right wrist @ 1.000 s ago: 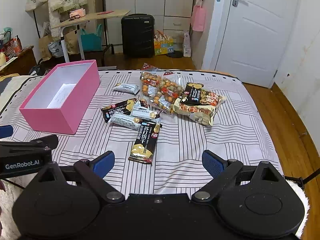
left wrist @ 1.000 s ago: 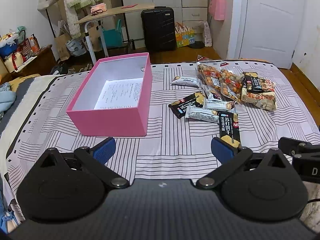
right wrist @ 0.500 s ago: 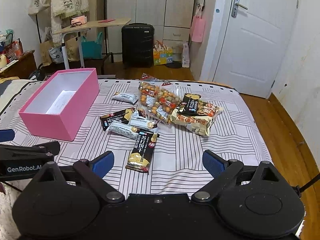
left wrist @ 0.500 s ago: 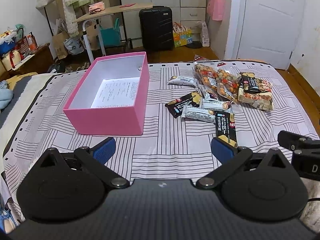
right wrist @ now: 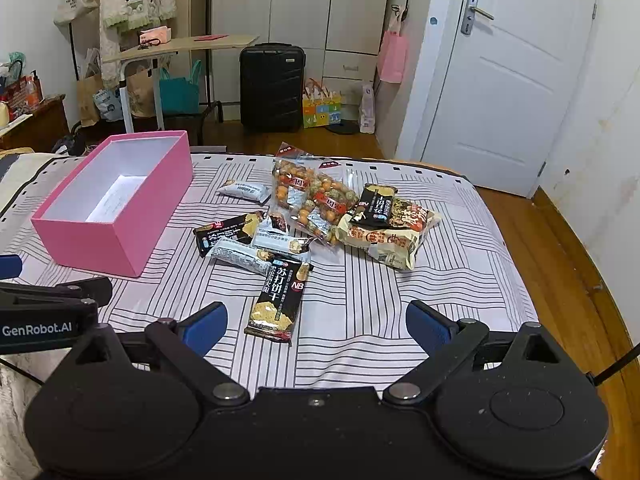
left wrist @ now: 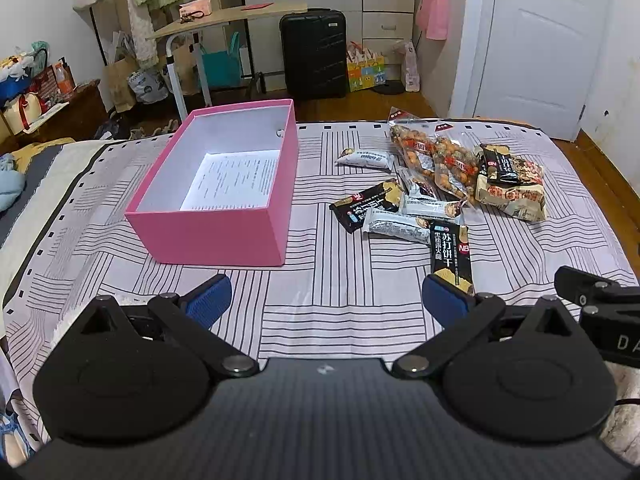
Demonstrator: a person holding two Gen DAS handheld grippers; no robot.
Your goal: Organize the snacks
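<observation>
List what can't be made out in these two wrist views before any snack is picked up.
- Pink box, right wrist view: the near wall hides part of the floor; only some of the paper shows.
- Paper sheet, left wrist view: print too small to read.
- Silver bars, right wrist view: overlapped by the black cracker pack and nut bags.
- Right gripper, left wrist view: cut off by the edge.

Matt pink box (left wrist: pixel 224 236), prob. cardboard, w/ printed paper sheet (left wrist: pixel 234 180) inside. Glossy plastic snack wrappers (right wrist: pixel 280 296). Striped cloth bedsheet (right wrist: pixel 400 312). Floor (right wrist: pixel 560 248) polished wood.
</observation>
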